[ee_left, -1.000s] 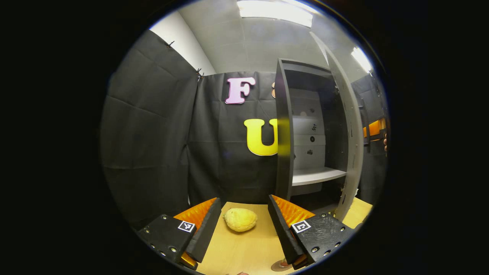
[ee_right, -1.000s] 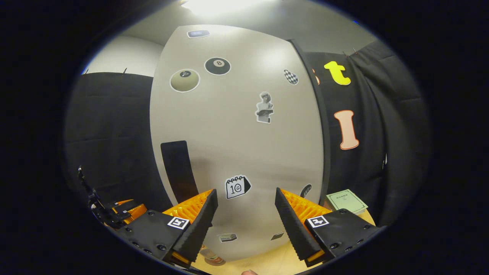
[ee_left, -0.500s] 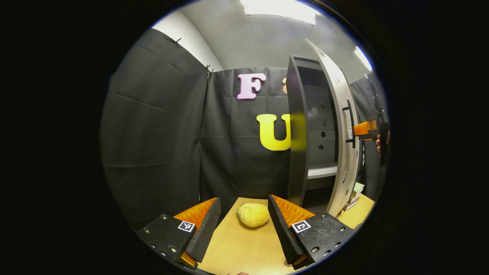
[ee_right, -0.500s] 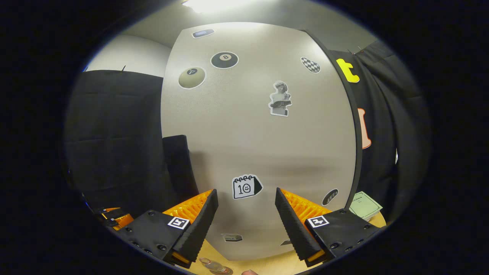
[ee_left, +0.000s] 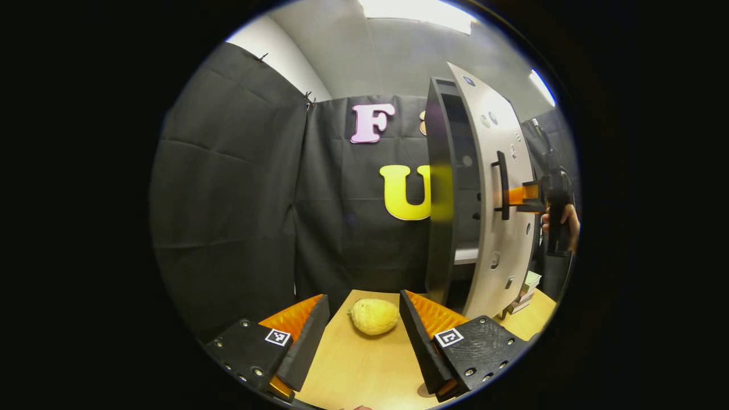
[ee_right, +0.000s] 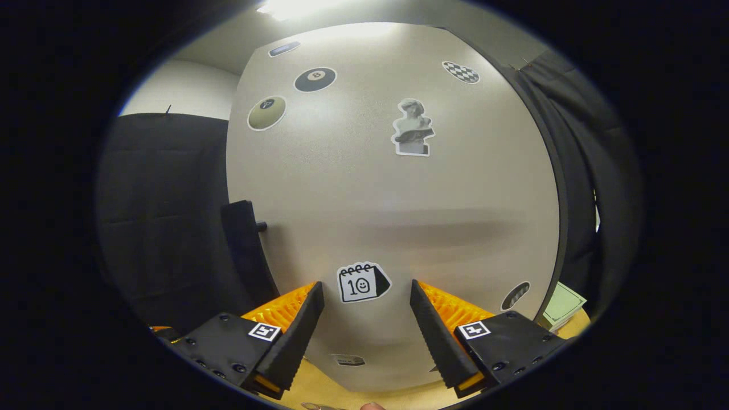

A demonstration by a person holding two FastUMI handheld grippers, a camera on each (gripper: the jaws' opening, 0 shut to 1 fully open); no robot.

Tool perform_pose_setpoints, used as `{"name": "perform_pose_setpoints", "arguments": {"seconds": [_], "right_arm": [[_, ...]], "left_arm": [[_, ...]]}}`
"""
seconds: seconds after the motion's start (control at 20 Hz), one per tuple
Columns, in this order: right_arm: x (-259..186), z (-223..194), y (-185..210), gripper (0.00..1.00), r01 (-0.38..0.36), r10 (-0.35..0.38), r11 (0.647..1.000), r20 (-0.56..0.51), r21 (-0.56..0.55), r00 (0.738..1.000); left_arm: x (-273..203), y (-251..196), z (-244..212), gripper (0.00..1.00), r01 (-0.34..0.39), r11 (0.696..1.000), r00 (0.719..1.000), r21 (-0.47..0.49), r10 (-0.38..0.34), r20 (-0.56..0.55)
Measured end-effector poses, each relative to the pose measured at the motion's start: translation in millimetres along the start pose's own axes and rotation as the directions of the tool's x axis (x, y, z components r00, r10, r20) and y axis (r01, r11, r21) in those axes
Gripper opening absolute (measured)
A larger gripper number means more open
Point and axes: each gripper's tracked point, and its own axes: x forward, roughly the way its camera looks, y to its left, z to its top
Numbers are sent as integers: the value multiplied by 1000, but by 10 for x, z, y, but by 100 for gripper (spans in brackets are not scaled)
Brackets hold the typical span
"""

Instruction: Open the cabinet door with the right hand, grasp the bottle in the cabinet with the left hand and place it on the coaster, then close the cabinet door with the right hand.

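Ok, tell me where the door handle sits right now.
In the left gripper view the black handle stands upright on the cabinet door, right of centre, with the right gripper just beside it.

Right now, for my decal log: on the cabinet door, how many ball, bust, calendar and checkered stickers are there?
Ball stickers: 2
Bust sticker: 1
Calendar sticker: 1
Checkered sticker: 1
Total: 5
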Motion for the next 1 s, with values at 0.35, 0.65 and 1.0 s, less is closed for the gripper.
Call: {"name": "perform_pose_setpoints", "arguments": {"seconds": [0.35,0.65,1.0], "right_arm": [[-789,308,-436,98,-14,17,999,70,-48,997],[-1806,555,-1028,98,48,-30,989,128,-141,991],[-2728,433,-1614,98,121,-96,973,134,-194,986]], "left_arm": [[-335,-841,350,73,29,998,998,48,-32,52],[-503,-1737,670,73,116,990,987,78,-124,103],[-799,-2414,863,73,134,989,983,66,-141,118]]}}
